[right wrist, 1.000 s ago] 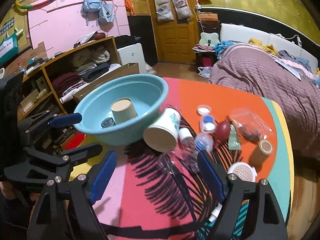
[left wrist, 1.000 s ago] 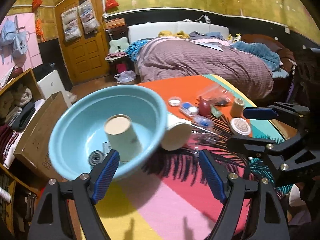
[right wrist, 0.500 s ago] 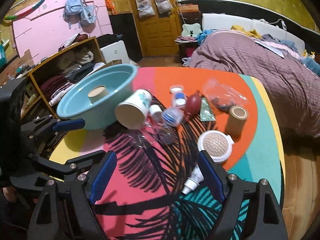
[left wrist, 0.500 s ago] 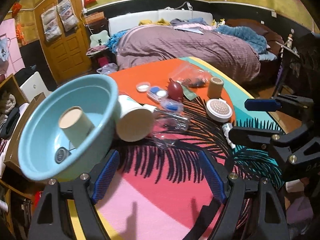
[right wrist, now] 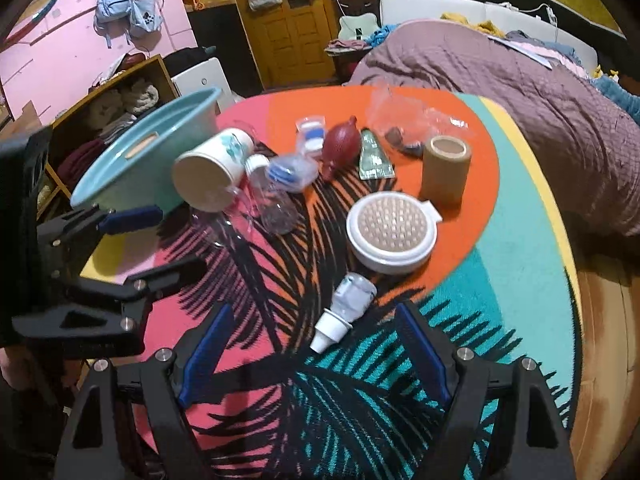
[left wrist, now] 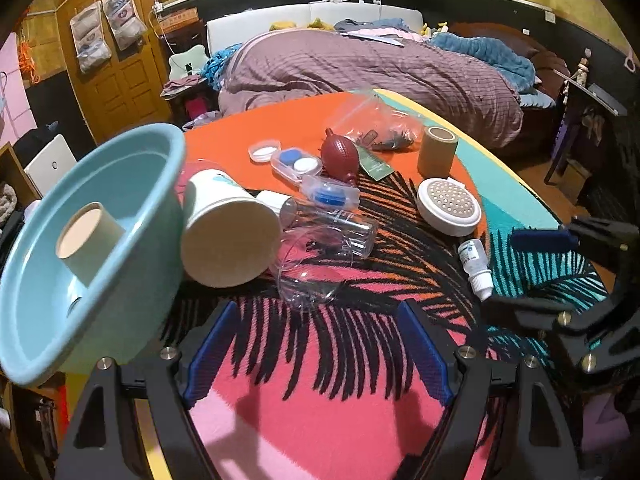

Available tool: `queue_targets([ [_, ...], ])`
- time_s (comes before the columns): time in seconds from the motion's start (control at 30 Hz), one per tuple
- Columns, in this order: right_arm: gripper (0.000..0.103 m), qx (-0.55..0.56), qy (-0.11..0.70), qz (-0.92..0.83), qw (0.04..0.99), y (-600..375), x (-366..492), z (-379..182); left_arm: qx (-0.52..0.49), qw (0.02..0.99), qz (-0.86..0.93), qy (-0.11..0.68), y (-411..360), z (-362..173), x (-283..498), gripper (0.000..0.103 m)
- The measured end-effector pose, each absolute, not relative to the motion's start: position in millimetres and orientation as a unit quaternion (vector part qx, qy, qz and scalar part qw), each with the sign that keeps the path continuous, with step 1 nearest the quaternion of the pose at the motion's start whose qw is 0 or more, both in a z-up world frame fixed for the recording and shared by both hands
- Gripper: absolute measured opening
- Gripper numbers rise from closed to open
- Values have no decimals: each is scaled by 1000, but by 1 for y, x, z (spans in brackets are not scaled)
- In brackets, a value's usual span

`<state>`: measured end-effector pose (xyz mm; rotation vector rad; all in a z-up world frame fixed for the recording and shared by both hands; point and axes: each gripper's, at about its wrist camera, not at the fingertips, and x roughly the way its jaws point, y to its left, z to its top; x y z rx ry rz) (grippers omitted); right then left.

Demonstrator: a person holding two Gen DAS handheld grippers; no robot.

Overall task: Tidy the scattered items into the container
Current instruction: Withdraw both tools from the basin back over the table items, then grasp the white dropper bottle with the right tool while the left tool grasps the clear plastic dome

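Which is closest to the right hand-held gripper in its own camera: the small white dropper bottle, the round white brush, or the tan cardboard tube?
1. Small white dropper bottle, just ahead between the right hand-held gripper fingers.
2. Round white brush, farther ahead, slightly right.
3. Tan cardboard tube, upright behind the brush, farthest.

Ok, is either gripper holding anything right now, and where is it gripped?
Nothing is held. The left gripper and right gripper are both open above the table, with nothing between their fingers.
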<state>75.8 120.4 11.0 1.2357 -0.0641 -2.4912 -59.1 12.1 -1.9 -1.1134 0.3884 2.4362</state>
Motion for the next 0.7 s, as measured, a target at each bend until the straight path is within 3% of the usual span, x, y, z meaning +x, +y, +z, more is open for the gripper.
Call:
queue_targets([
  [0.23,85,448,-31,-877,168,123,64,-6,-405,213,878,139,18,-11,-74,86],
  [0.7,72,438,11,-884,164,111,53,-14,-409,200,878,146,27,-20,-99,86],
])
